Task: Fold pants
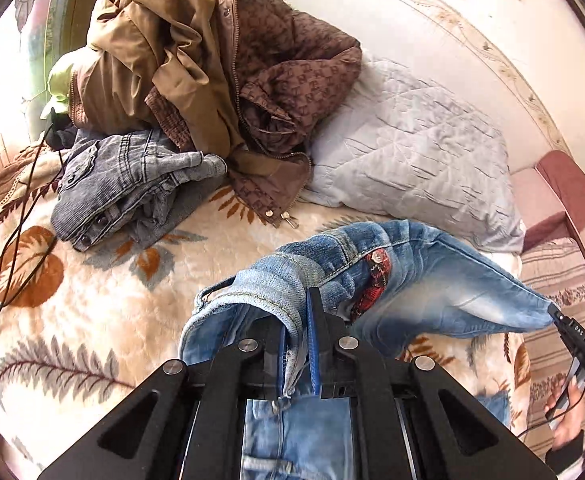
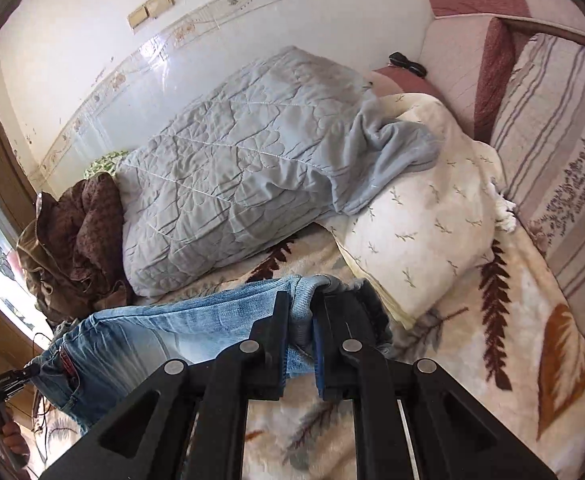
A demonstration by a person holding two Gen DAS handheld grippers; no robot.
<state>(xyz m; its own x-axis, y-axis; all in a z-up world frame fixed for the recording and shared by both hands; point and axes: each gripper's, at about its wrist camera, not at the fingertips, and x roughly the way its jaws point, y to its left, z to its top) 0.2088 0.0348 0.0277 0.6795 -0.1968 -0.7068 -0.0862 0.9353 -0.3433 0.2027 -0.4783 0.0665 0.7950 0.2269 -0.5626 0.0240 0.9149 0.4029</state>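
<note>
A pair of faded light-blue denim pants (image 1: 392, 280) hangs stretched above a bed covered by a cream fleece blanket with brown leaf prints (image 1: 92, 300), held at both ends. The left hand-held gripper (image 1: 297, 344) is clamped on the folded waistband, and the right hand-held gripper (image 2: 299, 328) is clamped on the other end of the cloth. Behind lie a pale grey quilted pillow (image 2: 232, 184), a heap of brown jackets (image 1: 196, 60) and crumpled grey jeans (image 1: 132, 184)
</note>
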